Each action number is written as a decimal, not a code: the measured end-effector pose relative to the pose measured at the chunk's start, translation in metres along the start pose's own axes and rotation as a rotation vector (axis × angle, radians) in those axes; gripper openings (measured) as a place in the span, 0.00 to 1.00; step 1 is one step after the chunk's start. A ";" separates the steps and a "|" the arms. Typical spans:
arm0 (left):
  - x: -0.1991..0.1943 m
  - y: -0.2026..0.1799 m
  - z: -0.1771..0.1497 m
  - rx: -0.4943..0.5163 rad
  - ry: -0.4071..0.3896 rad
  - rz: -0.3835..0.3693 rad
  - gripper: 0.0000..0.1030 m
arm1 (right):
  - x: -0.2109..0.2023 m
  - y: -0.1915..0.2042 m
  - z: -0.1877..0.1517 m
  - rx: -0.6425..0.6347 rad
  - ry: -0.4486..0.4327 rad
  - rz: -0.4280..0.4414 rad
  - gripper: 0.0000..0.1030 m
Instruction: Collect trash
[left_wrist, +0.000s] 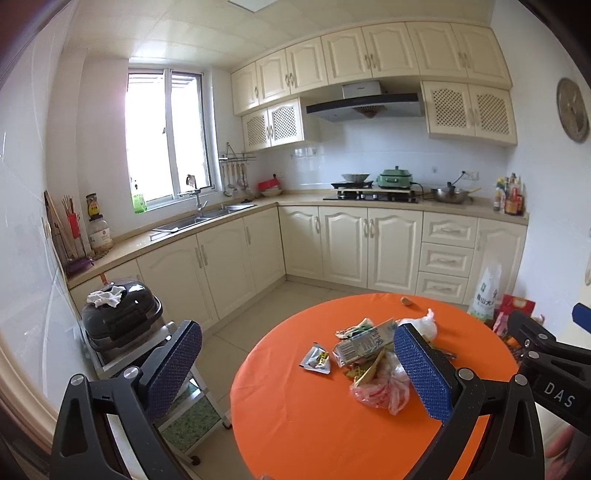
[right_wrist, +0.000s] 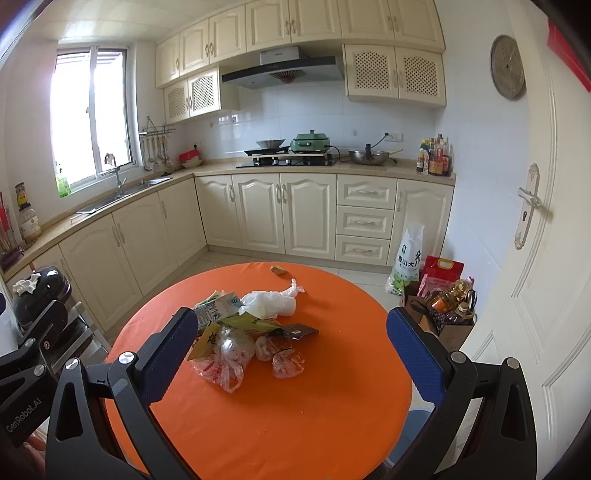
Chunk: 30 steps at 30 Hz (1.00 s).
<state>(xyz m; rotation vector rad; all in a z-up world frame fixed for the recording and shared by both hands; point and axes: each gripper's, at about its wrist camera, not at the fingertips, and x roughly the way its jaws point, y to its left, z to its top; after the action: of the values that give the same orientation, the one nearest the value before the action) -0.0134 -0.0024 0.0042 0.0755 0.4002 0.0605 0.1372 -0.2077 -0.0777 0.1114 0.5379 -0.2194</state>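
The left gripper (left_wrist: 299, 363) and the right gripper (right_wrist: 291, 349) each present two black rigid arms tipped with blue, dimple-textured pads; both sets of jaws stand spread wide and grasp nothing.

The round table (right_wrist: 314, 417), covered in smooth orange cloth, fills the lower centre of both views. The trash lies in a loose heap left of centre in the right wrist view:
- a flattened milk carton (right_wrist: 216, 308), printed card, at the heap's upper left;
- a knotted white plastic bag (right_wrist: 271, 302), soft and crumpled, beside the carton;
- a clear crinkled bag with red print (right_wrist: 221, 360), nearest the lower edge;
- a dark foil wrapper (right_wrist: 295, 330), flat.

A silver sachet (left_wrist: 316, 360) lies just apart from the heap, at centre of the left wrist view. A small tan scrap (right_wrist: 278, 270) rests near the table's far rim.
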 end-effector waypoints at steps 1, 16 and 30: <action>-0.003 -0.001 0.002 -0.005 -0.002 0.003 0.99 | -0.001 0.000 0.000 0.000 -0.004 0.001 1.00; -0.009 0.011 -0.008 -0.008 -0.066 -0.046 0.99 | -0.007 0.001 0.005 -0.011 -0.022 0.001 1.00; 0.002 0.018 -0.008 -0.053 -0.041 -0.043 0.99 | -0.009 0.008 0.007 -0.029 -0.030 0.004 1.00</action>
<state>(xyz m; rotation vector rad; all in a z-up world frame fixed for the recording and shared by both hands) -0.0153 0.0163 -0.0030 0.0153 0.3589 0.0268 0.1355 -0.1998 -0.0667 0.0810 0.5109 -0.2092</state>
